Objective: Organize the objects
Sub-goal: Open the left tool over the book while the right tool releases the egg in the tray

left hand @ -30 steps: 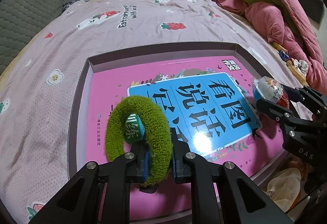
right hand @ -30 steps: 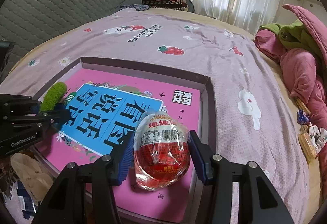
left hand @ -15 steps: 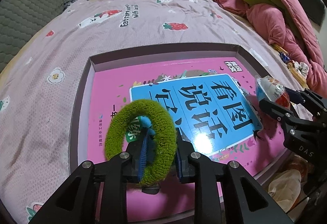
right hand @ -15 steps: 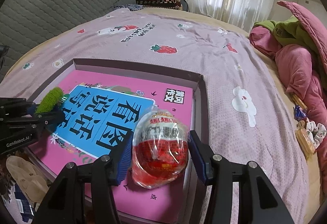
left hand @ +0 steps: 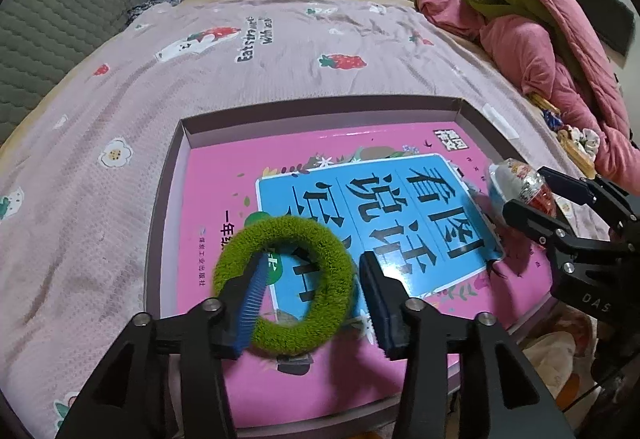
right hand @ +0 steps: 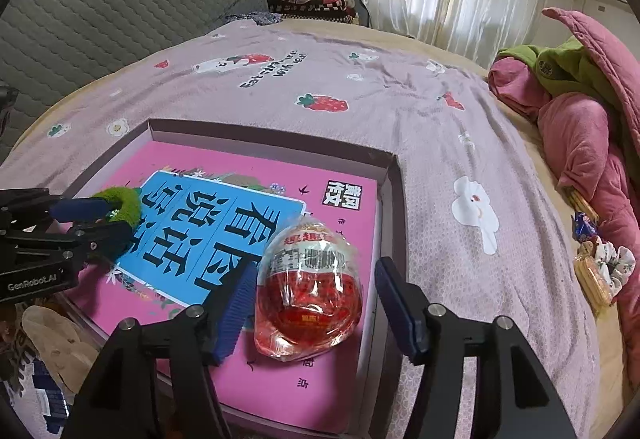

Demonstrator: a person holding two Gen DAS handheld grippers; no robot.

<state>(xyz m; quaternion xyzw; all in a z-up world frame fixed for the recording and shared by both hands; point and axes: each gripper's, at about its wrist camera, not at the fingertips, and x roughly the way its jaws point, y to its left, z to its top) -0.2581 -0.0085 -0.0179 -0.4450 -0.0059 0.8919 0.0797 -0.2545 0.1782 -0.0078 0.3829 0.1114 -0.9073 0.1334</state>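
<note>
A fuzzy green ring (left hand: 288,229) lies tilted on the pink book (left hand: 224,191) inside a shallow mauve box (left hand: 320,109). My left gripper (left hand: 312,299) straddles the ring's near side and its jaws are opening. The left pad (left hand: 250,303) pokes into the ring's hole, and the right pad stands clear of the ring. A plastic-wrapped egg toy (right hand: 310,287), white on top and red below, rests on the book's near right corner. My right gripper (right hand: 316,309) is around it with its jaws opening, and a gap shows at the right pad (right hand: 396,307).
The box sits at the near edge of a bed with a lilac strawberry-print sheet (right hand: 440,143). Pink and green quilts (right hand: 580,111) are piled at the right. Snack packets and a scrunchie (right hand: 596,271) lie by the right edge. A grey headboard (right hand: 100,19) stands on the left, and a slipper (right hand: 52,335) lies on the floor below.
The left jaws went from pinching the ring flat to standing wide, and the ring sprang back round. The right jaws widened off the egg, which stays on the book.
</note>
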